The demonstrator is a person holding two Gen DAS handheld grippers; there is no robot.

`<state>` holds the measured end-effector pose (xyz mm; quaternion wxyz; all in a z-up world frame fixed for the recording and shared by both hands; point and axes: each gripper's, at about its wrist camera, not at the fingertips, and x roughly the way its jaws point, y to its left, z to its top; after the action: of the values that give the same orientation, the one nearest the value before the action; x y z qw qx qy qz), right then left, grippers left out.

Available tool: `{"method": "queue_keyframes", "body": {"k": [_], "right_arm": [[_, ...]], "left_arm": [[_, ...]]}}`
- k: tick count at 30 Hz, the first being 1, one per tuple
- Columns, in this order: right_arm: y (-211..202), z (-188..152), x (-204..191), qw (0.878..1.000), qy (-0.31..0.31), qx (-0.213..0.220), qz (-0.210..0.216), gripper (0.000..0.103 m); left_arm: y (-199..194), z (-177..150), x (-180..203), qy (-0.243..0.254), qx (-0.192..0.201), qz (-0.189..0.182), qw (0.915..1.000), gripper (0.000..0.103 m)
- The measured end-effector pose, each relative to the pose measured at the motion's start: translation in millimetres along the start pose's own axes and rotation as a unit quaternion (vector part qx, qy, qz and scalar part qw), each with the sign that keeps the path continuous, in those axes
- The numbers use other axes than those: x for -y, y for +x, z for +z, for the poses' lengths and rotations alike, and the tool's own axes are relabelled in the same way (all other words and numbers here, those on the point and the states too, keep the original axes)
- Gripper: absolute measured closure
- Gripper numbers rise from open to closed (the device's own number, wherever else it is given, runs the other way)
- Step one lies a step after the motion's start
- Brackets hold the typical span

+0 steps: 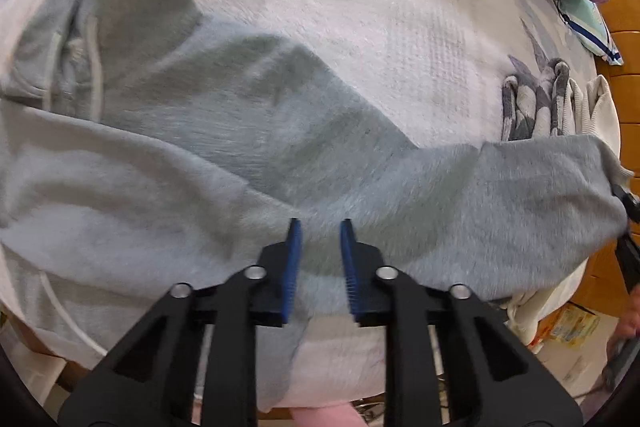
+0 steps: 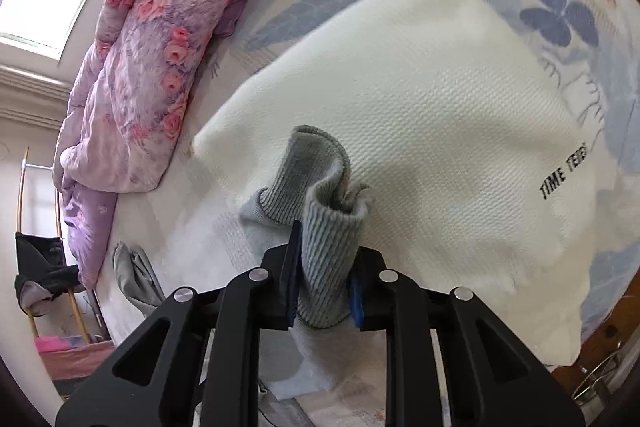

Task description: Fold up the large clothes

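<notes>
**Clerk:** Item one, left claw (image 1: 320,231)?

**Checker:** Pointed forward and down over the near edge of the bed (image 1: 360,27). Blue pads parted, nothing between them. The grey hoodie (image 1: 240,131) lay directly beyond and beneath the tips, its sleeve (image 1: 520,195) stretched out to the right.

**Clerk:** Item two, right claw (image 2: 326,259)?

**Checker:** Aimed forward over the bed, closed on the ribbed grey cuff (image 2: 320,211) of that sleeve. The cuff stood bunched upright between the pads and curled over above them.

**Clerk:** Location of the hoodie overall?

**Checker:** Spread across the near part of the bed in the left wrist view; hood and white drawstrings (image 1: 94,67) at far left, sleeve end at the right edge, where part of a black claw was visible.

**Clerk:** Other stock?

**Checker:** A cream waffle-knit garment (image 2: 420,99) lay flat just beyond the gripped cuff. A purple floral quilt (image 2: 152,67) was heaped at the far left in the right wrist view. A grey-and-white patterned cloth (image 1: 532,107) sat at the right, behind the sleeve.

**Clerk:** Markings?

**Checker:** Black lettering on the cream garment, right side: "TIME", then a second word I could not read clearly.
</notes>
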<state>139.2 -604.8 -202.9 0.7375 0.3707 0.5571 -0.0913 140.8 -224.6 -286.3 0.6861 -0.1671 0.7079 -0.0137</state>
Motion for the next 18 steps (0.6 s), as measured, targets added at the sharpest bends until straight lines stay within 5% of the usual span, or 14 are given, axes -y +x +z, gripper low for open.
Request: {"method": "queue_keyframes", "body": {"k": [8, 18], "right_arm": [[-24.9, 0.1, -19.1, 0.998, -0.022, 0.037, 0.042, 0.087], [-76.1, -18.4, -84.0, 0.988, -0.07, 0.052, 0.13, 0.089]], "left_arm": [[82.8, 7.7, -3.6, 0.03, -0.085, 0.045, 0.9949, 0.1], [83.0, 5.2, -12.0, 0.014, -0.055, 0.035, 0.9978, 0.099]]}}
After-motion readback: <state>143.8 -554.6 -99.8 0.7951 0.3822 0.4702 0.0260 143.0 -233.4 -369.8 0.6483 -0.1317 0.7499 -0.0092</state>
